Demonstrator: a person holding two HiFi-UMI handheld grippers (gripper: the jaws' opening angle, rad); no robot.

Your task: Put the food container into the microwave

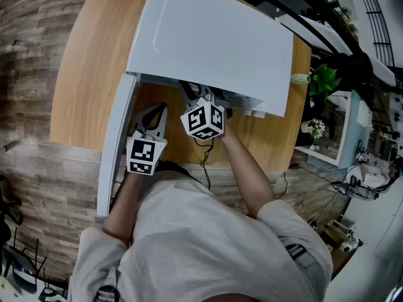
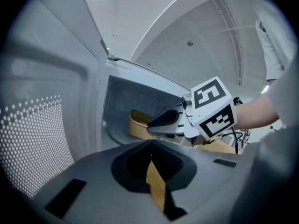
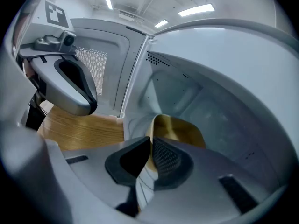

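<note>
The microwave [image 1: 208, 36] stands on the table [image 1: 82, 74] with its door [image 1: 116, 143] swung wide to its left. The container [image 3: 180, 129], a tan bowl, is already inside the microwave's cavity, toward the cavity's left side. The right gripper [image 3: 150, 146] reaches in through the microwave's opening, and its jaws are clenched on the near rim of the container, the thin wall pinched between the dark pads. The left gripper [image 2: 150, 146] hangs just outside the microwave's opening, beside the inner face of the door, with its jaws drawn together and nothing between them; only a sliver of table shows through the slit lower down. By my reading the step in hand is the placing itself: the container is in, but not yet let go. Whether its base sits flat on the microwave's floor is hard to make out, since the jaws cover its lower edge, so it may hang a little above. The next move calls for setting it down level, then parting the right jaws enough to clear the rim. The gripper then backs straight out of the opening without dragging the light bowl along, which leaves the door free to be shut.
</note>
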